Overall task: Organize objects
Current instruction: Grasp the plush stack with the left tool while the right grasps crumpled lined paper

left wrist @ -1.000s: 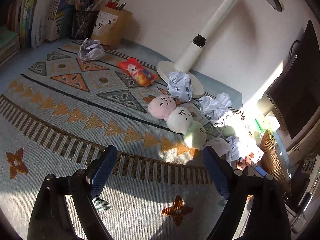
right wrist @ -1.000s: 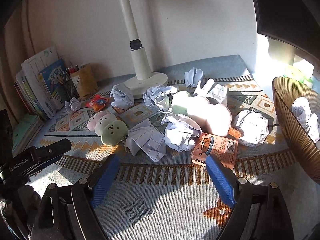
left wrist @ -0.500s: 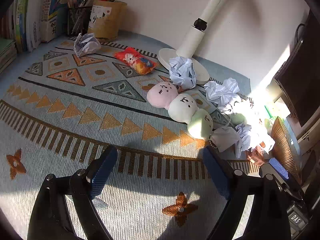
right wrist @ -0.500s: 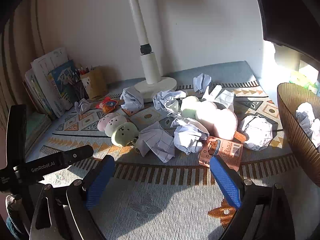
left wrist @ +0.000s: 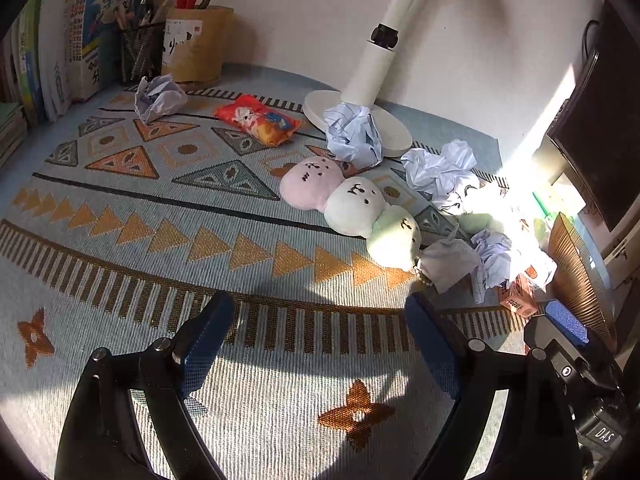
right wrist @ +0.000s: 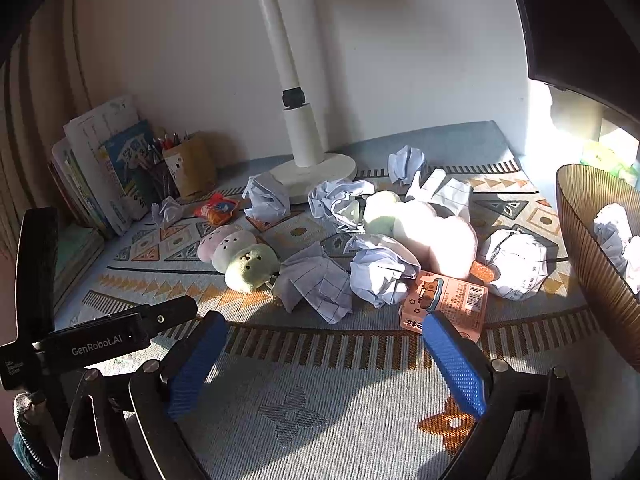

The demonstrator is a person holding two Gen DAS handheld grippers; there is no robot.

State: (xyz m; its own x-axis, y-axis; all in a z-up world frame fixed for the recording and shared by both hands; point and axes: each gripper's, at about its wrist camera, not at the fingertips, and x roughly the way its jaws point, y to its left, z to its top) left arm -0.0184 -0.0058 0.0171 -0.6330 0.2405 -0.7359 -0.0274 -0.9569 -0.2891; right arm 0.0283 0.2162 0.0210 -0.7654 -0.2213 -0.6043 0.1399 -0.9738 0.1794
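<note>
Both tongs are showing glossy black arms with silver screws and ridged blue pads: left tongs (left wrist: 316, 340), right tongs (right wrist: 326, 354). White "GenRobot.AI" lettering is marking the left one's body.

Right gripper (right wrist: 324, 354) spread wide above the patterned mat (right wrist: 320, 408), gripping nothing. Ahead: crumpled paper balls (right wrist: 382, 270), a three-ball plush (right wrist: 240, 256), a pink packet (right wrist: 444, 306). Brown basket (right wrist: 592, 256) at right edge, paper inside.

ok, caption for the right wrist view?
Open right gripper above patterned mat, facing crumpled paper balls, plush toys and basket.
</note>
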